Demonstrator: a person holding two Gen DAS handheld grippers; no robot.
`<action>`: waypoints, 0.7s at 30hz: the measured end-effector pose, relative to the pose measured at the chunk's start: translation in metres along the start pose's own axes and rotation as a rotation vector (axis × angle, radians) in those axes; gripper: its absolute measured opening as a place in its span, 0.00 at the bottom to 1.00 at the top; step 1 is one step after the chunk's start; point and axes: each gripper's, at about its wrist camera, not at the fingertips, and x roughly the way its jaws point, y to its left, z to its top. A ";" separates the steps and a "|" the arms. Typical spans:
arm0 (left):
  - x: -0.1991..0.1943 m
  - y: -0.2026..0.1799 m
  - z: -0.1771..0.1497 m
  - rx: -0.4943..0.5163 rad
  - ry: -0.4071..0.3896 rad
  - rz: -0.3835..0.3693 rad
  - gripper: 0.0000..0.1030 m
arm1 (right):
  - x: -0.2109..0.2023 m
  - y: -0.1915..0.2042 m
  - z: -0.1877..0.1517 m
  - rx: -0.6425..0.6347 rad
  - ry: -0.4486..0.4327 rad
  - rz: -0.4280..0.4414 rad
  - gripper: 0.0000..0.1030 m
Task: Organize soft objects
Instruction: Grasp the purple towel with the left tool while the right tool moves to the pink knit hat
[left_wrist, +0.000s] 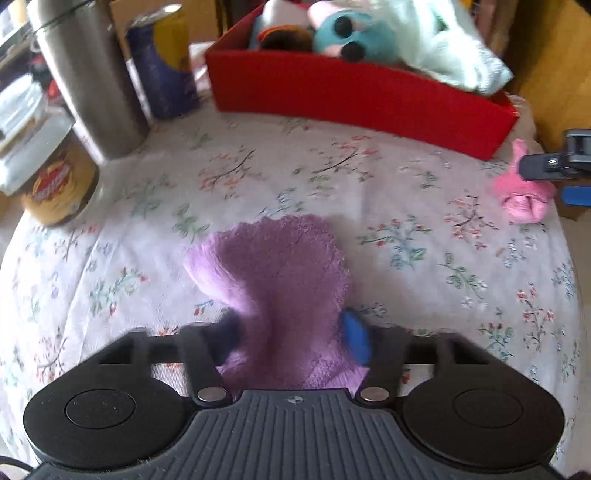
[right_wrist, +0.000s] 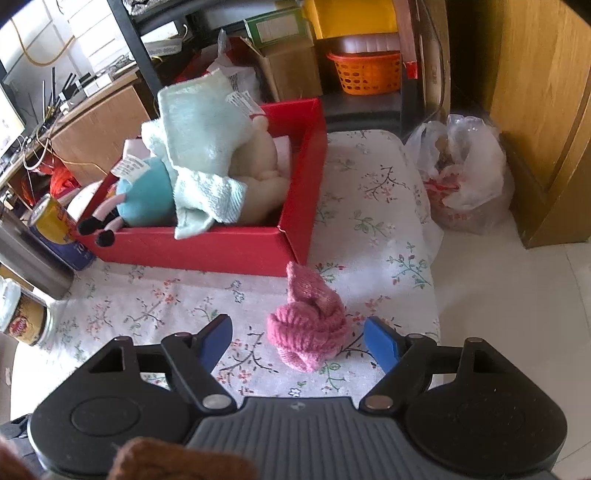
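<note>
My left gripper (left_wrist: 291, 332) is shut on a purple fluffy cloth (left_wrist: 280, 266), whose free end lies on the flowered tablecloth (left_wrist: 258, 162). A red box (left_wrist: 354, 96) at the back holds a teal plush toy (left_wrist: 340, 33) and a pale mint towel (left_wrist: 436, 44). The box (right_wrist: 236, 243), the toy (right_wrist: 144, 195) and the towel (right_wrist: 199, 147) also show in the right wrist view. My right gripper (right_wrist: 299, 339) is open around a pink knitted hat (right_wrist: 310, 325) on the table. The hat (left_wrist: 522, 195) and the right gripper (left_wrist: 554, 177) show at the left view's right edge.
A steel flask (left_wrist: 85, 74), a blue and yellow can (left_wrist: 166, 62) and a glass jar (left_wrist: 55, 181) stand at the table's left. The table's right edge (right_wrist: 432, 258) drops to a white floor with a plastic bag (right_wrist: 465, 173). An orange basket (right_wrist: 365, 72) sits behind.
</note>
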 end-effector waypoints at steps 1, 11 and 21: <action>-0.002 0.002 0.000 -0.010 0.001 -0.012 0.39 | 0.001 -0.001 0.000 -0.002 0.001 -0.006 0.49; -0.015 0.008 0.014 -0.082 0.000 -0.141 0.18 | 0.022 -0.003 0.002 -0.001 0.021 -0.065 0.49; -0.024 0.007 0.026 -0.098 -0.008 -0.180 0.18 | 0.043 0.000 0.000 0.017 0.042 -0.053 0.20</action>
